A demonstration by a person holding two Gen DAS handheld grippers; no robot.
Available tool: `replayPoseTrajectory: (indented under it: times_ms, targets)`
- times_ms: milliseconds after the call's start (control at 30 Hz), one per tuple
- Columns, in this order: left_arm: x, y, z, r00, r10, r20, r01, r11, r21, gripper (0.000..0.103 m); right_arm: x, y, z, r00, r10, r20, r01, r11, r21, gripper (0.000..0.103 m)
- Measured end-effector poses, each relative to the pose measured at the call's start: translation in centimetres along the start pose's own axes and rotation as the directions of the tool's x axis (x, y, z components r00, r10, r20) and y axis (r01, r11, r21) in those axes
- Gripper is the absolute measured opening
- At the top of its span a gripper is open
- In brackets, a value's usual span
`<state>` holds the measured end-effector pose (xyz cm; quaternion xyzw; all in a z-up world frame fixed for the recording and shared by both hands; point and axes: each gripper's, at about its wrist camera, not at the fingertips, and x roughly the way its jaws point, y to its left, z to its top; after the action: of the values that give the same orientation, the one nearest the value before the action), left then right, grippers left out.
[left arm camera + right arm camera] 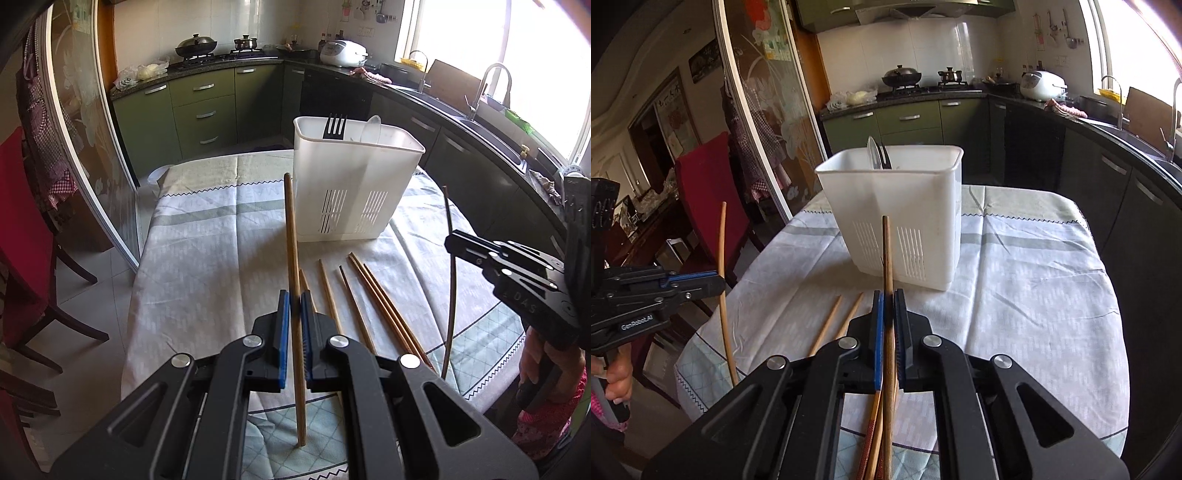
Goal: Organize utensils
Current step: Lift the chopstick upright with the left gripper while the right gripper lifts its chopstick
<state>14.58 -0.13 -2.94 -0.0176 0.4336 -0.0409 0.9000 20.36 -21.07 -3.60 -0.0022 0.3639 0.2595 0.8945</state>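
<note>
Closest to the left wrist camera, the left gripper point(295, 306) is clamped on a light brown wooden chopstick point(292, 236), which stands nearly upright between the blue pads point(283, 332), its lower tip touching the cloth-covered bench point(199, 258) and its upper end reaching up beside the white holder point(351, 192). The right gripper point(888, 310) is likewise closed on a darker brown chopstick point(887, 254), pinched between its pads and pointing up towards the holder. In the left view that darker stick shows as a thin curved line rising past the right gripper's black body.

Five more chopsticks point(384, 306) lie loose on the cloth just in front of the holder, roughly parallel, in shades of tan and reddish brown; one has a patterned red end.

The holder is a tall, milky white plastic box with slotted vents low on its front wall. It stands upright near the middle of the bench. A black fork point(335, 127) and a pale spoon point(371, 129) stick up from inside it, side by side at the back.
</note>
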Motion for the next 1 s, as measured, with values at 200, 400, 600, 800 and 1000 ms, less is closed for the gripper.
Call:
replayPoseTrajectory:
  times_ms: [200, 400, 600, 800, 1000]
  targets:
    - [-1.1, -0.1, 0.0, 1.0, -0.001, 0.028, 0.001, 1.0, 0.001, 0.006, -3.8, 0.7, -0.4, 0.998, -0.003, 0.066, 0.005, 0.999, -0.035, 0.006]
    - [-2.4, -0.3, -0.1, 0.998, 0.005, 0.068, -0.006, 1.0, 0.018, 0.006, -5.8, 0.7, -1.0, 0.995, -0.019, 0.102, 0.023, 0.999, -0.039, 0.006]
    - [0.4, 0.4, 0.0, 0.999, -0.018, -0.041, 0.018, 1.0, -0.016, 0.006, -6.3, 0.4, -1.1, 0.994, -0.018, 0.106, 0.021, 0.999, -0.032, 0.006]
    - [8.9, 1.7, 0.4, 0.965, -0.047, -0.259, 0.03, 0.997, -0.069, 0.007, -6.3, 0.2, -1.2, 0.994, -0.013, 0.107, 0.016, 1.0, -0.023, 0.006]
    - [14.3, 2.5, 0.8, 0.938, 0.009, -0.346, -0.039, 0.996, -0.079, 0.009, -6.5, -0.2, -1.2, 0.995, -0.009, 0.104, 0.011, 1.0, -0.018, 0.006]
